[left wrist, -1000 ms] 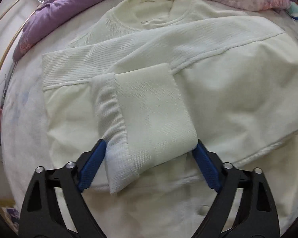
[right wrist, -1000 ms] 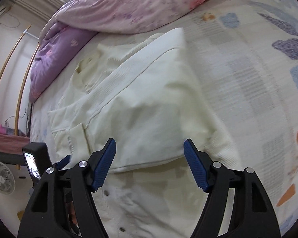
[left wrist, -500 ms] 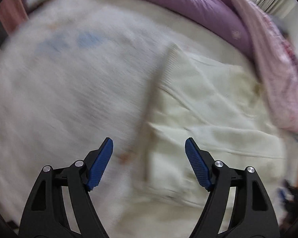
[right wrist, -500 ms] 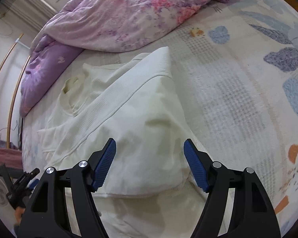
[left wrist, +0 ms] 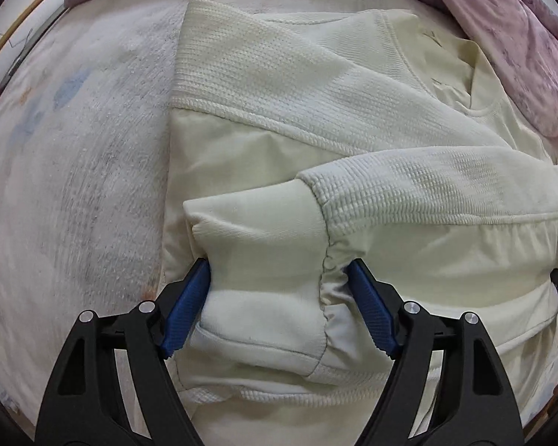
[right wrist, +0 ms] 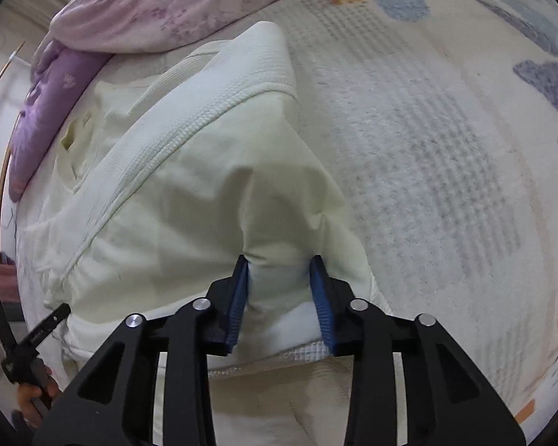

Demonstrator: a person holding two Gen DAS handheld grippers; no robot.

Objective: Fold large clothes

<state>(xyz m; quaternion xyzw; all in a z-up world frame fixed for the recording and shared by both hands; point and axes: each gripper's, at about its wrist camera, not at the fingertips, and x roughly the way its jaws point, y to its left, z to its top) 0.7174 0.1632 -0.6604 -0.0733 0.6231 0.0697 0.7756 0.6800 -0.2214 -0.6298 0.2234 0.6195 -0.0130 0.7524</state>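
A cream sweatshirt [left wrist: 316, 111] lies on the bed with both sleeves folded across its body. In the left wrist view my left gripper [left wrist: 279, 265] points down over the upper sleeve's smooth cuff [left wrist: 260, 238]. Its jaws stand wide, one on each side of the cuff, and the blue pads [left wrist: 186, 308] only brush the cloth. In the right wrist view my right gripper [right wrist: 280, 260] is at the sweatshirt's [right wrist: 167, 204] right side, near the bottom hem. Its jaws are closing, and a raised fold of fabric is bunched between the pads [right wrist: 238, 304].
A purple and pink floral duvet [right wrist: 167, 7] is heaped behind the collar. The patterned bedsheet [right wrist: 446, 167] stretches away to the right of the garment and also to its left [left wrist: 74, 186]. A curved wooden rod [right wrist: 0, 186] stands beyond the bed's left edge.
The left gripper swung round the garment and now comes at the sleeve cuff from another side. The right gripper dropped onto the right side, and its jaws narrowed on a fold of cloth.
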